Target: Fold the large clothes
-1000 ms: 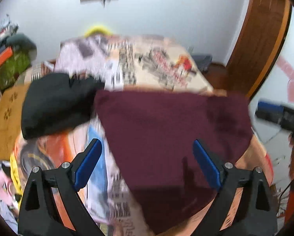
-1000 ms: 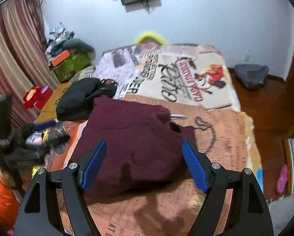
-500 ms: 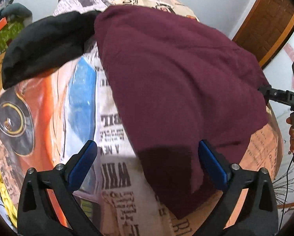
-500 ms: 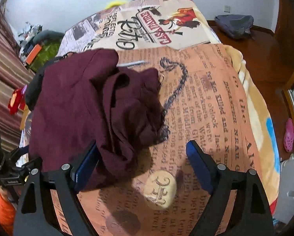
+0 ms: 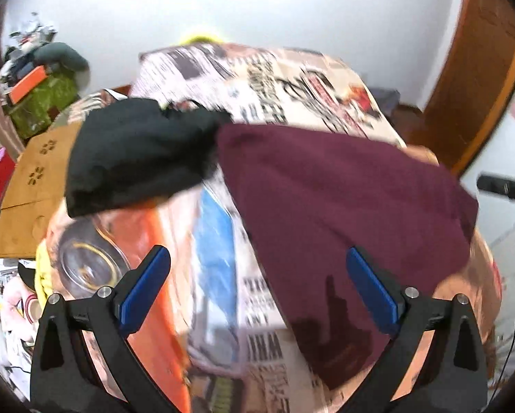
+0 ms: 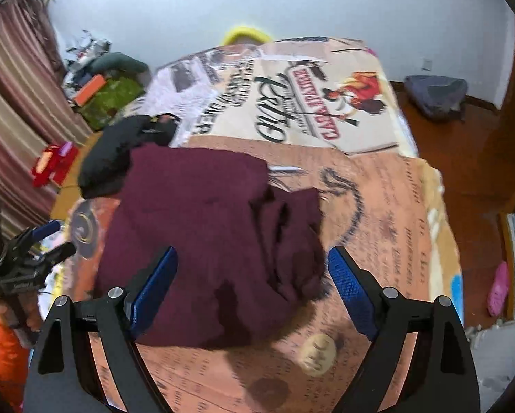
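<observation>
Maroon garment (image 6: 202, 241) lies bunched on the bed beneath both down-tilted tools, left tool (image 5: 257, 289) and right tool (image 6: 252, 285) spread wide, gripping nothing.

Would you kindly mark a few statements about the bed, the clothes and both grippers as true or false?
1. The maroon garment lies on the printed bedspread. True.
2. The left gripper is clamped on the maroon garment. False: its jaws are wide open and hold nothing.
3. A black garment lies beside the maroon one. True.
4. The right gripper holds the black garment. False: it is open and empty.
5. The maroon garment is spread out flat. False: it is partly bunched.
</observation>
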Demonstrator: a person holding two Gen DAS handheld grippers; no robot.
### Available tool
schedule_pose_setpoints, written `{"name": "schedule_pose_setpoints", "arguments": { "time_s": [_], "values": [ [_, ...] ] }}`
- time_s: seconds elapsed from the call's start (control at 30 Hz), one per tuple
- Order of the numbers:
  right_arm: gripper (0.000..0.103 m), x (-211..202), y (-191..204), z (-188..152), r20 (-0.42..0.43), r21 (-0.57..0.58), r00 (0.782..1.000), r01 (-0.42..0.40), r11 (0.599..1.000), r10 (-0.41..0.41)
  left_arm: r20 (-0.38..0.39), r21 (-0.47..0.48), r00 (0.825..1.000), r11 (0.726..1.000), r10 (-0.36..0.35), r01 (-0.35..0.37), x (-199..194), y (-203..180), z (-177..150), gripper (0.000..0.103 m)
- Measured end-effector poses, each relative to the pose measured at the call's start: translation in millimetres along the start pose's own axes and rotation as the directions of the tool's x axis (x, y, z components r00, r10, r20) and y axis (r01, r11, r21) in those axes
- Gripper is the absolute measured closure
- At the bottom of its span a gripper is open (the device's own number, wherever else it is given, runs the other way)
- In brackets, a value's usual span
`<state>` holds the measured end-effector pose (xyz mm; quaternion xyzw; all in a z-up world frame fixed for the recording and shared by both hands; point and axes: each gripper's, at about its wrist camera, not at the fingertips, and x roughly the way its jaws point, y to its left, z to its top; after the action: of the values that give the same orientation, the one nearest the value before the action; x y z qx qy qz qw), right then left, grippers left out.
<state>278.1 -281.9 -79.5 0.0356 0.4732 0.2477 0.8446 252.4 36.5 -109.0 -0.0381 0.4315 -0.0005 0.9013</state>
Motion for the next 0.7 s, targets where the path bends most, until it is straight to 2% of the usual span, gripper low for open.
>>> {"name": "schedule_pose_setpoints", "arguments": {
  "time_s": [0.07,0.13,0.23,0.3,0.4,0.5,0.57,0.63,0.7],
  "values": [
    [0.016,9.4,-1.1,6.1,-0.019,0.016,1.0,-0.019,1.0,0.02,0.005,-0.044,1.0,0.999,-0.005,0.006,2.8,8.8,10.5,0.0],
    [0.016,23.5,-4.2,10.5,-0.048,0.03,0.998,-0.029,0.999,0.03,0.003,-0.095,0.999,0.994,-0.051,0.051,17.0,14.7,19.4,0.0],
    [0.016,43.5,-13.5,11.4,-0.106,0.062,0.993,-0.04,0.997,0.046,-0.037,-0.191,0.988,0.972,-0.148,0.139,33.1,21.4,22.3,0.0],
    [0.016,64.2,-28.2,9.5,-0.166,0.117,0.984,-0.042,0.992,0.061,-0.092,-0.252,0.97,0.948,-0.224,0.195,56.2,25.3,19.8,0.0],
    [0.015,84.9,-47.3,3.5,-0.234,0.189,0.966,-0.064,0.98,0.108,-0.171,-0.317,0.937,0.918,-0.304,0.24,83.4,23.4,13.1,0.0],
    [0.006,91.7,-57.7,-0.3,-0.243,0.215,0.954,-0.12,0.969,0.172,-0.218,-0.392,0.895,0.875,-0.389,0.284,111.0,22.7,4.5,0.0],
    [0.004,98.1,-61.4,0.9,-0.262,0.235,0.943,-0.144,0.961,0.206,-0.237,-0.464,0.851,0.825,-0.468,0.324,130.2,23.7,2.4,0.0],
    [0.002,109.1,-65.4,1.4,-0.291,0.278,0.918,-0.188,0.942,0.27,-0.239,-0.491,0.836,0.804,-0.495,0.336,140.2,22.3,5.2,0.0],
    [0.001,114.4,-66.1,4.8,-0.297,0.295,0.908,-0.209,0.932,0.297,-0.239,-0.466,0.838,0.815,-0.49,0.344,144.1,14.9,12.7,0.0]
  ]
}}
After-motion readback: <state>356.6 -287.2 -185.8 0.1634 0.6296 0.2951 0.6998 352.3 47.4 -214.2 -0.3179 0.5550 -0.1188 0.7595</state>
